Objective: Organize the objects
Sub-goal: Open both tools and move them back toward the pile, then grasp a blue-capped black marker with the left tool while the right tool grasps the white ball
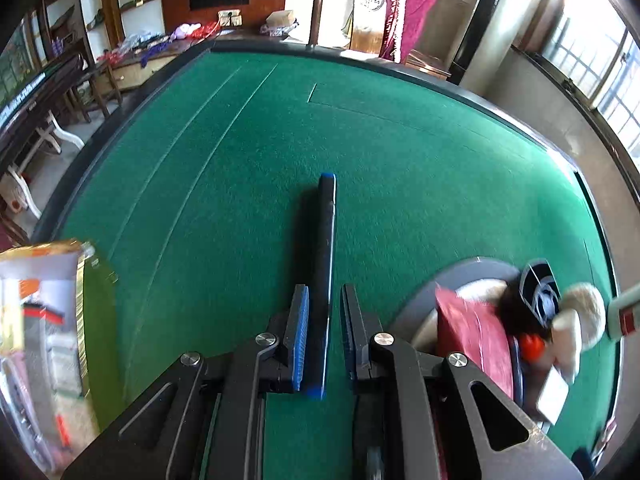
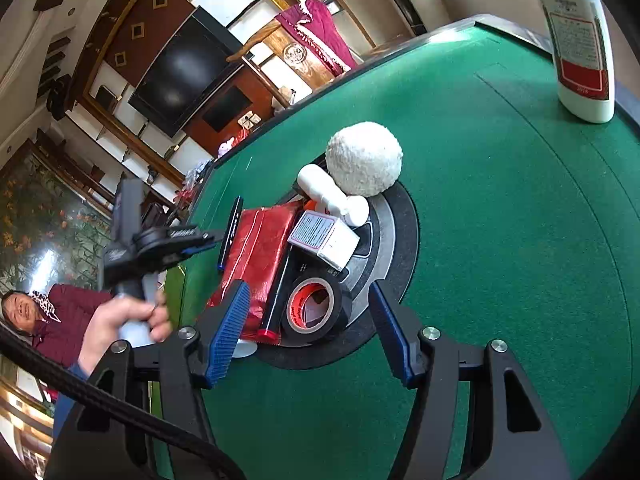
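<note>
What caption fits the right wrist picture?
Open right claw hovering over a pile holding black tape roll, red packet and fluffy white ball.

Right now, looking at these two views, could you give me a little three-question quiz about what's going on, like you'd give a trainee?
1. True or false: the left tongs are shut on a flat black bar with blue ends.
2. Which thing in the pile lies nearest the right tongs? A) the fluffy white ball B) the black tape roll C) the small white bottle
3. Fill in: the tall white bottle with a red label stands upright on the ____ felt table, apart from the pile.

Key: 1 true; 2 B; 3 green.
</note>
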Demonstrator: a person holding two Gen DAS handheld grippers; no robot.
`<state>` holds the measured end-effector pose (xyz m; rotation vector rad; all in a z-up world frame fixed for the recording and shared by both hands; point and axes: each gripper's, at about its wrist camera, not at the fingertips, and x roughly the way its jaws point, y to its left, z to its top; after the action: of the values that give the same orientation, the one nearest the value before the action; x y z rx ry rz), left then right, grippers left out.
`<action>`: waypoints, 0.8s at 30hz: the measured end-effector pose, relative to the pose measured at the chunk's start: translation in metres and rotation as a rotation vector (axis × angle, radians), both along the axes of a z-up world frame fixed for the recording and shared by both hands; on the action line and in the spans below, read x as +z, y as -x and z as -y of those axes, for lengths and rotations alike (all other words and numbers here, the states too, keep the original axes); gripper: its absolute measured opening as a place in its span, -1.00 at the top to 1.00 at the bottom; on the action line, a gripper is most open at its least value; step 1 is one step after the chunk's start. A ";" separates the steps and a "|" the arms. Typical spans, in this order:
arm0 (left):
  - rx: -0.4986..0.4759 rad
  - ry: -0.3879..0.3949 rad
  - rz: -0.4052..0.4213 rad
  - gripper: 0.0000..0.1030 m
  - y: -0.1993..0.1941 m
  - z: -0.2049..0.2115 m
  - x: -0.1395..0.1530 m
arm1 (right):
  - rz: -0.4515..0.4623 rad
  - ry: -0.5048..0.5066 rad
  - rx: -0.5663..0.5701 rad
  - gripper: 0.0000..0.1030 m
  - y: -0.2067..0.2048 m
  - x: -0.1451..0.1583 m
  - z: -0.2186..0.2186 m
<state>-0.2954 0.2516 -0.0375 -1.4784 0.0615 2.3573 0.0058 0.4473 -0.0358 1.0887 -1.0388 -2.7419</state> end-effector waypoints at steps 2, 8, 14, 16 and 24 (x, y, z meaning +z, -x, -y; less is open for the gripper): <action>-0.023 0.009 0.028 0.74 0.009 -0.007 -0.009 | 0.002 -0.012 -0.004 -0.18 0.001 0.000 0.000; 0.006 0.019 -0.004 0.78 -0.009 0.004 -0.011 | 0.009 -0.054 -0.045 -0.18 0.000 -0.001 -0.006; -0.032 -0.004 -0.016 0.78 -0.095 0.044 -0.012 | -0.001 -0.106 -0.119 -0.20 -0.007 0.004 -0.022; -0.047 -0.030 -0.029 0.78 -0.133 0.066 -0.013 | -0.004 -0.109 -0.134 -0.30 -0.007 0.004 -0.029; -0.129 -0.028 -0.138 0.78 -0.201 0.081 -0.017 | 0.025 -0.068 -0.178 -0.43 0.030 0.008 -0.052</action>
<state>-0.0944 0.1702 -0.0543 -1.2588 0.1530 2.3421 -0.0244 0.4997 -0.0276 1.0926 -1.1042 -2.9293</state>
